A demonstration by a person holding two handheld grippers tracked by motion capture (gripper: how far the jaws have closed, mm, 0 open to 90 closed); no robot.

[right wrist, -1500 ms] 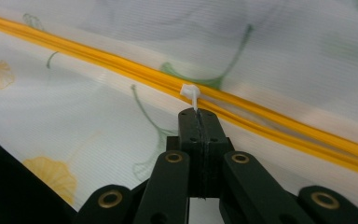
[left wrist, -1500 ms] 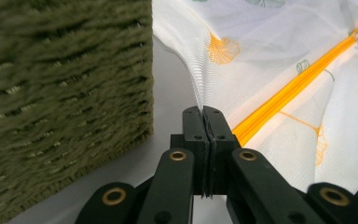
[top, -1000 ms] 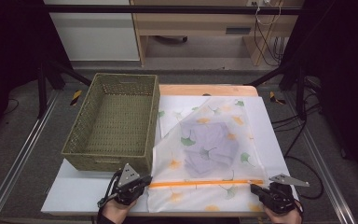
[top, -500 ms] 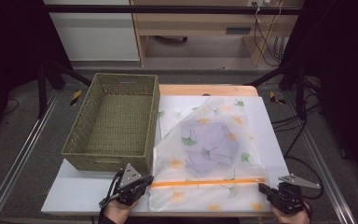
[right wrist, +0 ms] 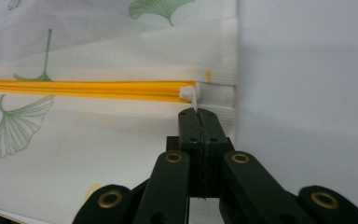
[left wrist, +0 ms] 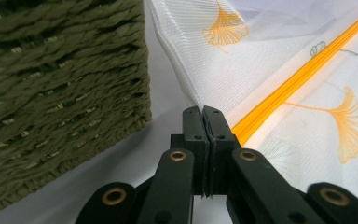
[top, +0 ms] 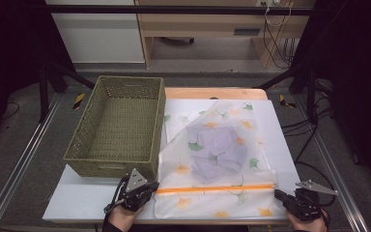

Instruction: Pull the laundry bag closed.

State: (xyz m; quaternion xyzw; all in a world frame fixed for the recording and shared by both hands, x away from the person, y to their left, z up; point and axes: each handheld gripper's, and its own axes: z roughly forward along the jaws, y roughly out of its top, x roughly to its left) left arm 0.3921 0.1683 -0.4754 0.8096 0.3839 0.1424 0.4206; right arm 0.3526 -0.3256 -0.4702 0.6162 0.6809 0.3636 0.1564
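Your left gripper (top: 147, 189) sits just in front of the near right corner of the olive-green woven rectangular basket (top: 117, 128), its jaws pressed fully together on the left edge of the white mesh zip bag printed with orange and green ginkgo leaves (top: 216, 162). In the left gripper view the left gripper (left wrist: 203, 113) has the mesh pinched between its tips, the fabric rising taut from them, right beside the end of the orange zipper (left wrist: 303, 79).

Your right gripper (top: 281, 196) is well to the right of the basket, at the bag's near right corner. In the right gripper view the right gripper (right wrist: 198, 115) has its jaws closed flat against each other on the small white zipper pull (right wrist: 189, 94), which stands at the right-hand end of the orange zipper (right wrist: 84, 88).

The bag lies flat on the white tabletop (top: 77, 203), immediately right of the basket, its left edge touching or almost touching the basket's right wall. The zipper (top: 215, 188) runs straight across the bag's near part between your two grippers. Through the mesh you can see a folded pale lilac garment (top: 218, 153) lying in the bag's middle, level with the basket's near half.
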